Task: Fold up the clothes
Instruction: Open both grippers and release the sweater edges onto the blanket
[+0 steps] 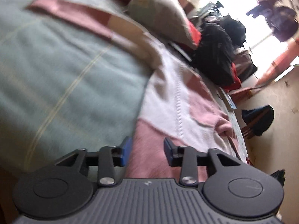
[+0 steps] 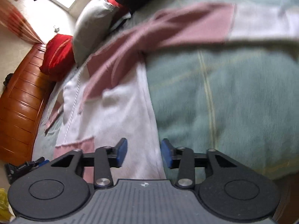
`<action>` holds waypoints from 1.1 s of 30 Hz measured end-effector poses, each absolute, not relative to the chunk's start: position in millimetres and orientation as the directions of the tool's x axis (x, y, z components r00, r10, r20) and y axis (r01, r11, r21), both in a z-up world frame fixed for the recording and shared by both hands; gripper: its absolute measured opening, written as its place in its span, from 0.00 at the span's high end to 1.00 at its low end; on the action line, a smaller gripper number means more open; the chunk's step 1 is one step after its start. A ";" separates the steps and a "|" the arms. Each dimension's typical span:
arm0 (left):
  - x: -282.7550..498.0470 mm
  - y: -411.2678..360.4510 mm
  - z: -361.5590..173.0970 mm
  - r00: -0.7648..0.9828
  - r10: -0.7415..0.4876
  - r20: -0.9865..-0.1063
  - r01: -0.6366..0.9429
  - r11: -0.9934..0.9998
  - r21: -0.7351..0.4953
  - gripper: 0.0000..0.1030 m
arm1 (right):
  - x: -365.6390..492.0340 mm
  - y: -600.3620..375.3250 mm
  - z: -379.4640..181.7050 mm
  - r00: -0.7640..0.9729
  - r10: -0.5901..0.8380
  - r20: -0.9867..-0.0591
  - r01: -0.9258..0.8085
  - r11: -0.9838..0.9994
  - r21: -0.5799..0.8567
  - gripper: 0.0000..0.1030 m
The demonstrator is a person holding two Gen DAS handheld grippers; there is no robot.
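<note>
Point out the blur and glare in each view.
Left wrist view: the window is blown out white, the pink and white sweater and green blanket smear with motion, and the left tool stays sharp. Right wrist view: the sweater is streaked, the right tool crisp; the edges bend.

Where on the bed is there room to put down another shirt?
The wide pale green blanket is bare between the pink and white sweater and the near edge of the bed. It is crowded by the grey pillow, red cushion and black bag.
</note>
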State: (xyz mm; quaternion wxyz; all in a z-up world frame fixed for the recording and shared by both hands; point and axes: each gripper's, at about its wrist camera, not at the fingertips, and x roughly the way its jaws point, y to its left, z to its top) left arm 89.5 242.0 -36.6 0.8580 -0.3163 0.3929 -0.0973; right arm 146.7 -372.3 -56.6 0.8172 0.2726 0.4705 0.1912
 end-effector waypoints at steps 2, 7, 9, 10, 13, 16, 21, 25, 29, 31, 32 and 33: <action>102.4 236.2 -32.8 0.659 -0.427 -0.619 -0.043 0.801 -0.597 0.55 | 156.7 -370.9 -54.4 0.489 0.574 -0.657 -0.079 0.779 0.622 0.50; 138.6 213.8 -33.0 0.630 -0.404 -0.663 0.004 0.856 -0.517 0.55 | 185.5 -361.6 -52.7 0.487 0.581 -0.652 -0.111 0.782 0.613 0.49; 152.5 210.8 -36.9 0.625 -0.400 -0.670 0.007 0.862 -0.508 0.55 | 199.1 -358.1 -52.9 0.488 0.581 -0.651 -0.113 0.782 0.613 0.49; 159.7 210.4 -38.1 0.622 -0.400 -0.673 0.008 0.863 -0.505 0.55 | 205.8 -356.3 -53.3 0.488 0.580 -0.652 -0.116 0.783 0.611 0.49; 181.4 208.5 -43.2 0.611 -0.402 -0.681 0.012 0.866 -0.501 0.53 | 226.6 -351.6 -55.3 0.489 0.578 -0.653 -0.120 0.786 0.607 0.49; 201.3 206.6 -47.6 0.607 -0.412 -0.679 0.018 0.862 -0.507 0.48 | 248.9 -349.4 -59.8 0.486 0.576 -0.657 -0.119 0.789 0.603 0.46; 234.1 207.1 -57.8 0.614 -0.425 -0.665 0.014 0.848 -0.530 0.45 | 286.7 -349.0 -68.1 0.511 0.559 -0.653 -0.116 0.798 0.592 0.42; 255.0 211.0 -65.1 0.627 -0.410 -0.663 -0.011 0.846 -0.533 0.41 | 311.2 -347.5 -78.2 0.529 0.533 -0.660 -0.109 0.815 0.570 0.42; 265.1 214.4 -73.6 0.629 -0.416 -0.657 -0.034 0.829 -0.558 0.41 | 318.0 -343.2 -83.2 0.528 0.529 -0.664 -0.114 0.819 0.562 0.41; 264.9 214.3 -76.1 0.631 -0.420 -0.652 -0.031 0.827 -0.562 0.40 | 315.9 -340.9 -83.7 0.520 0.531 -0.669 -0.118 0.820 0.560 0.42; 264.3 214.0 -76.9 0.632 -0.421 -0.651 -0.026 0.827 -0.561 0.39 | 310.5 -338.6 -82.7 0.514 0.533 -0.673 -0.129 0.823 0.553 0.44; 263.7 213.7 -77.7 0.633 -0.422 -0.649 -0.022 0.828 -0.560 0.39 | 306.3 -336.2 -82.5 0.509 0.531 -0.677 -0.139 0.827 0.545 0.48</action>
